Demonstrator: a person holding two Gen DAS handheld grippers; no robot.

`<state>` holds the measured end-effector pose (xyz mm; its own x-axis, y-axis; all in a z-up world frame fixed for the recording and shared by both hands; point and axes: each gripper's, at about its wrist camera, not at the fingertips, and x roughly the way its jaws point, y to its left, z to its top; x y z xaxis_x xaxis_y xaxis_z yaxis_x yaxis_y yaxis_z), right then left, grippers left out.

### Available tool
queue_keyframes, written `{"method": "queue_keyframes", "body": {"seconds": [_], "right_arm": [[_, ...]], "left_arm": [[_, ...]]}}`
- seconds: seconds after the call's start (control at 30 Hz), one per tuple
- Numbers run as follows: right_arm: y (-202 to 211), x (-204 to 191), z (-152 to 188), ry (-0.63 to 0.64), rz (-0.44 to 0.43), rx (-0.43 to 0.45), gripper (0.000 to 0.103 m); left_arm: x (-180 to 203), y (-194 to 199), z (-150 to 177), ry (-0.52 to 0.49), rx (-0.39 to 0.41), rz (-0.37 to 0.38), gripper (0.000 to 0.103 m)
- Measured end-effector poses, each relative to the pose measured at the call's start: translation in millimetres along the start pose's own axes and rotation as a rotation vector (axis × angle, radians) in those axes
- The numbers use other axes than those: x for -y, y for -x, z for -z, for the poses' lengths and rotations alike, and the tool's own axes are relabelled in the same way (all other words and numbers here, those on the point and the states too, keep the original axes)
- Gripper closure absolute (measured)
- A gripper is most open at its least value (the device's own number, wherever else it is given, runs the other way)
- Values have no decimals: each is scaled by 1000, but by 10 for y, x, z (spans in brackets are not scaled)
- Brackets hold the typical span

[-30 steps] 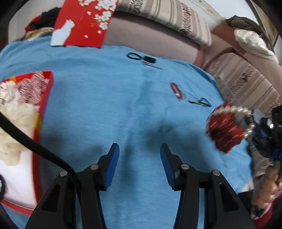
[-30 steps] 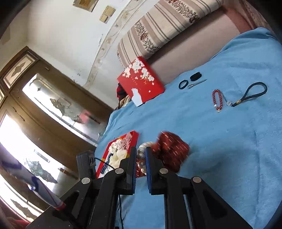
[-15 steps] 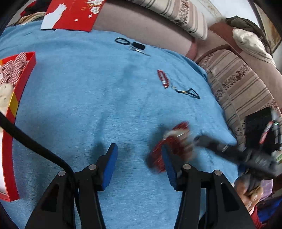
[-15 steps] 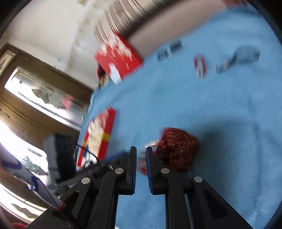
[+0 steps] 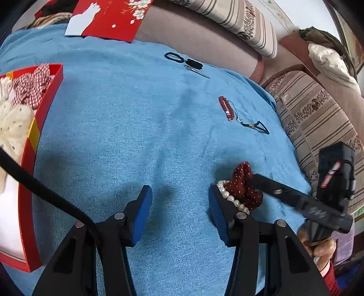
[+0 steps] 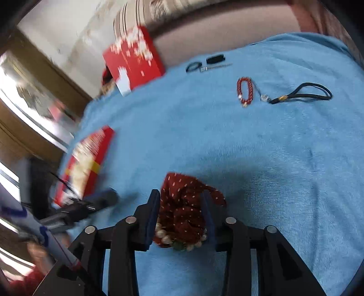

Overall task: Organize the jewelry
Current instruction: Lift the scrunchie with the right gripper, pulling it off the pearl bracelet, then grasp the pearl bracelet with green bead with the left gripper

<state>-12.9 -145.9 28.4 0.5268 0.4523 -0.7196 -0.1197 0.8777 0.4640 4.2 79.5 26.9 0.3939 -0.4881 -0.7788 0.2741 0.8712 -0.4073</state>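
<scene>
A dark red dotted scrunchie with a pearl ring (image 6: 182,205) lies on the blue cloth (image 6: 250,148) between the jaws of my right gripper (image 6: 179,195). Those jaws are opening and flank it loosely on both sides. In the left wrist view the same scrunchie (image 5: 242,182) rests just outside the right finger of my left gripper (image 5: 179,191), which stands open over bare cloth with nothing between its fingers. One black finger of the right gripper (image 5: 273,189) reaches in from the right. A red bead bracelet (image 5: 225,107) and a black cord loop (image 5: 257,126) lie farther back.
An open red box (image 5: 49,91) with a checked scrunchie and cream fabric pieces sits at the left edge. Its red flowered lid (image 5: 109,18) leans at the back. A black hair tie (image 5: 174,57) and a slim clip (image 5: 195,68) lie near the striped sofa cushions (image 5: 318,109).
The right gripper came down with the scrunchie from the air to the cloth beside my left gripper, and its jaws spread apart. The left gripper stayed about where it was.
</scene>
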Motion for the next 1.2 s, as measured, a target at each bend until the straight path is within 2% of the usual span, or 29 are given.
{"method": "queue_keyframes", "body": {"seconds": [0.07, 0.1, 0.23, 0.37, 0.47, 0.53, 0.57, 0.67, 0.77, 0.87, 1.0, 1.2], "right_arm": [[-75, -31, -3, 15, 10, -20, 100], [-66, -37, -1, 16, -3, -18, 100], [387, -136, -27, 31, -32, 140, 101], [1073, -148, -33, 2, -93, 339, 101], [1451, -64, -12, -54, -97, 427, 101], [1603, 3, 27, -68, -73, 455, 101], [1679, 77, 55, -78, -34, 468, 101], [1663, 271, 97, -105, 79, 449, 101], [1512, 583, 156, -171, 183, 395, 101], [1336, 918, 224, -276, 200, 326, 98], [1382, 1038, 238, -319, 200, 346, 97], [1322, 1104, 298, -357, 230, 323, 96]], "left_arm": [[18, 12, 3, -13, 7, -13, 53], [21, 15, 4, -16, 9, -18, 53], [3, 2, 4, -8, 8, -27, 53], [-41, -12, 33, 10, -4, -34, 53], [-82, -7, 77, 26, -26, -5, 53], [-85, -40, 102, 10, -32, -31, 53], [-89, -63, 112, 2, -34, -49, 53], [-79, -71, 144, -12, -24, -65, 53], [-89, -114, 170, -39, -21, -77, 53], [-75, -116, 209, -64, -13, -87, 53], [-40, -147, 254, -109, -4, -110, 53], [18, -189, 240, -154, 0, -136, 50]]}}
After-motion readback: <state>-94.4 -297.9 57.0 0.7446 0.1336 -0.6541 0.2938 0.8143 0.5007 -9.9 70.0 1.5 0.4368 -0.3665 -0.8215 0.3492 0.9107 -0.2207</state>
